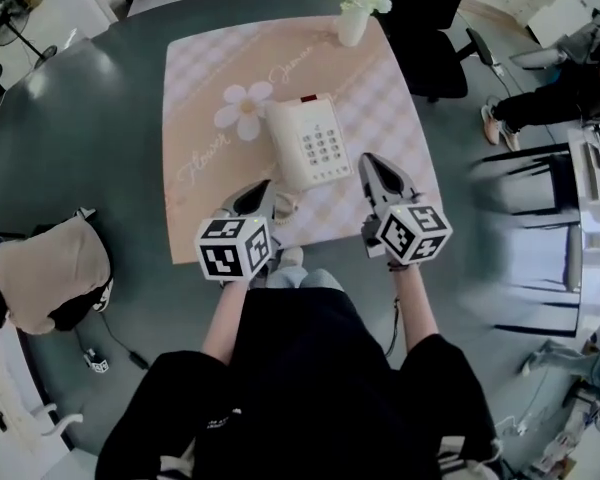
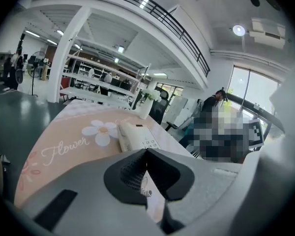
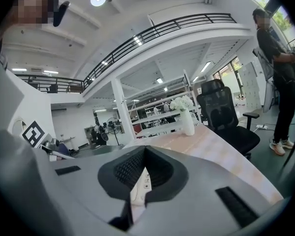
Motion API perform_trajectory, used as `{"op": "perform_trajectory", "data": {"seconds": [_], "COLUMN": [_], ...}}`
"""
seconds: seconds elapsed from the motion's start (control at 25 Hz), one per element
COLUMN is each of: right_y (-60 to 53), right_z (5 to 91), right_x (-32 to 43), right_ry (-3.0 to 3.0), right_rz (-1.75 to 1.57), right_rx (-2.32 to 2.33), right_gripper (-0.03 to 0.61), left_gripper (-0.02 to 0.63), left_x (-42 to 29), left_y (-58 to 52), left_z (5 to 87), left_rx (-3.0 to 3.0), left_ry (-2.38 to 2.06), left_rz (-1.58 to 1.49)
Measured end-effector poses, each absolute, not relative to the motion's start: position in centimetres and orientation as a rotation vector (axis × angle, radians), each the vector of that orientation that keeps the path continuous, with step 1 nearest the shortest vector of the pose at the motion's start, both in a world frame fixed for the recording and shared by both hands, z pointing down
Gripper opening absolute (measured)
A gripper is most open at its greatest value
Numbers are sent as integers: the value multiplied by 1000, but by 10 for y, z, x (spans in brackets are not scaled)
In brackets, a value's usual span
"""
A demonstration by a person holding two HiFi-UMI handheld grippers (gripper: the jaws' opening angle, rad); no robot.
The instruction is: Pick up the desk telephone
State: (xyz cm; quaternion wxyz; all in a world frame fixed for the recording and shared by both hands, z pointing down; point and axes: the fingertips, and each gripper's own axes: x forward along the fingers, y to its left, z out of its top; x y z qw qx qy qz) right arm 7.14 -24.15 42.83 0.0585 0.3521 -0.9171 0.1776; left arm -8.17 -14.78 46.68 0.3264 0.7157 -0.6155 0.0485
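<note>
A cream desk telephone (image 1: 306, 141) with a keypad lies on the pink checked mat (image 1: 200, 78) in the head view, its handset along its left side. My left gripper (image 1: 272, 190) is shut and empty just short of the phone's near left corner, by the coiled cord (image 1: 285, 206). My right gripper (image 1: 370, 164) is shut and empty beside the phone's near right edge. In the left gripper view the telephone (image 2: 135, 135) lies ahead beyond the closed jaws. In the right gripper view a sliver of the telephone (image 3: 140, 186) shows through the closed jaws.
A white vase of flowers (image 1: 355, 8) stands at the mat's far edge. A beige bag (image 1: 50, 273) lies on the dark round table (image 1: 90, 138) at the left. A black office chair (image 1: 435, 38) stands at the far right; a person (image 1: 555, 93) sits beyond it.
</note>
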Motion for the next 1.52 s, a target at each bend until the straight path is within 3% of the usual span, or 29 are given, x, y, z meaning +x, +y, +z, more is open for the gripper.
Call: {"op": "perform_trajectory", "data": {"seconds": [0.56, 0.96, 1.32, 1.52], "right_y": [-303, -347, -364, -374], "right_z": [476, 513, 545, 556], "right_x": [47, 30, 17, 6], "right_ry": [-2689, -2674, -2580, -2532], "right_rz": [606, 723, 1010, 1109], "right_rx": [927, 864, 788, 752], "right_gripper": [-8, -3, 153, 196], "left_gripper": [6, 118, 296, 328], "left_x": [-74, -87, -89, -84], "left_y": [-186, -222, -251, -266], "left_z": [502, 527, 540, 552], "left_rx": [1730, 1586, 1487, 1483], "left_ry": [-1522, -1596, -1617, -1571], "left_rz": [150, 59, -54, -28]}}
